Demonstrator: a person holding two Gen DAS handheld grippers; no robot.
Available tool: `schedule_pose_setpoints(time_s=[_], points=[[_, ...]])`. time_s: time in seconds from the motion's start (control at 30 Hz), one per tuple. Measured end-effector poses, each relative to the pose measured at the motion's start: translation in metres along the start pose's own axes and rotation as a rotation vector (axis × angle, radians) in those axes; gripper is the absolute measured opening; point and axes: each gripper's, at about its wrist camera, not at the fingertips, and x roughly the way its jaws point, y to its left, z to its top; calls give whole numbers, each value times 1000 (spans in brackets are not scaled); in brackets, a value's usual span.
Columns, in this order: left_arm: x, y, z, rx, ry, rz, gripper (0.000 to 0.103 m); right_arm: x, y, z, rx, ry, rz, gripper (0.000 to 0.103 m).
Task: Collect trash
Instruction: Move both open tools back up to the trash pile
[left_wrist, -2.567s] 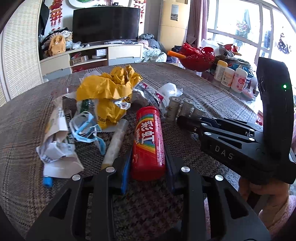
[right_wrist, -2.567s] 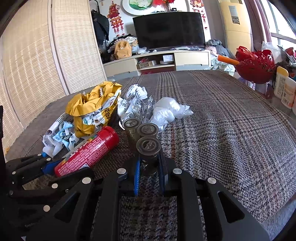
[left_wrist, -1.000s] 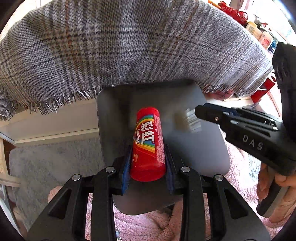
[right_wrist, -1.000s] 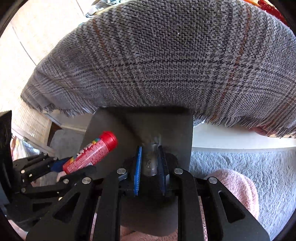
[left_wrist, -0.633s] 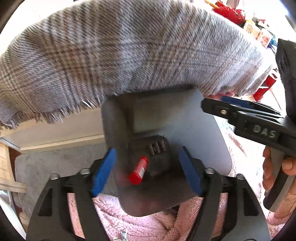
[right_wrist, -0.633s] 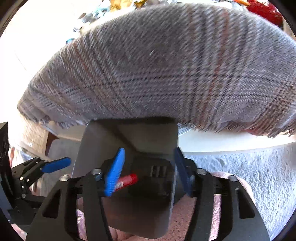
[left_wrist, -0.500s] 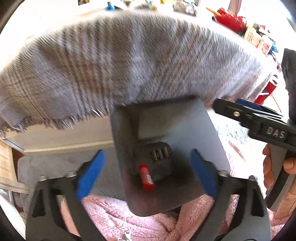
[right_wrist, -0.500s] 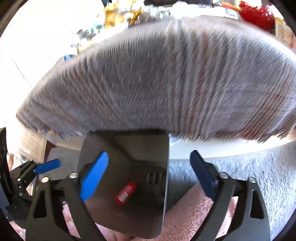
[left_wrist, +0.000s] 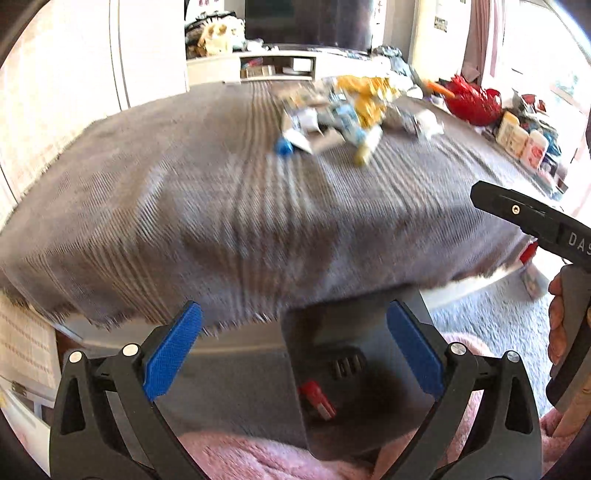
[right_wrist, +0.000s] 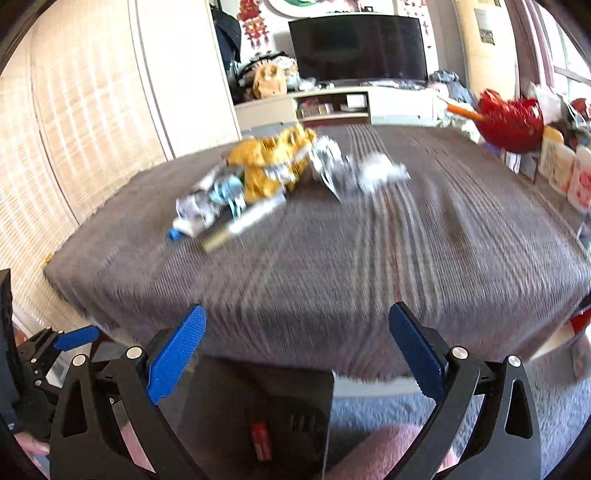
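Observation:
A grey bin (left_wrist: 413, 325) (right_wrist: 229, 398) stands below the table's near edge. On its bottom lie a red candy tube (left_wrist: 317, 398) (right_wrist: 260, 435) and a row of grey cells (left_wrist: 347, 363) (right_wrist: 299, 422). My left gripper (left_wrist: 293, 350) is open and empty above the bin. My right gripper (right_wrist: 295, 349) is likewise open and empty; its black body (left_wrist: 532, 225) shows at the right of the left wrist view. A blurred heap of trash (left_wrist: 351, 107) (right_wrist: 266, 177) with a yellow bag, paper, a blue cap and white tissue lies far back on the plaid tablecloth (left_wrist: 221, 206) (right_wrist: 332, 258).
A red basket (left_wrist: 472, 99) (right_wrist: 511, 120) and several white bottles (left_wrist: 521, 140) (right_wrist: 565, 166) stand along the table's right edge. Pink fluffy cloth (left_wrist: 258, 458) lies under the bin. A TV stand (right_wrist: 343, 101) is behind the table. A hand (left_wrist: 561, 325) holds the right gripper.
Both grippers opened over the bin; the red tube and the grey cells dropped in. Both then rose and tilted up, bringing the tabletop and trash heap into view.

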Motion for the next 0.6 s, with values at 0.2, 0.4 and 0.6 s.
schedule_pose_setpoints(time_s=[0.2,0.4,0.6], points=[[0,12,30,23,-58,30,95,22,16,22,5,-15,2,100],[9,27,47,20,-77,26,95,46,35,37,-2,-23,-5,99],[15,40,54,42,-79,23,95,72,52,34,-27,8,-31,84]])
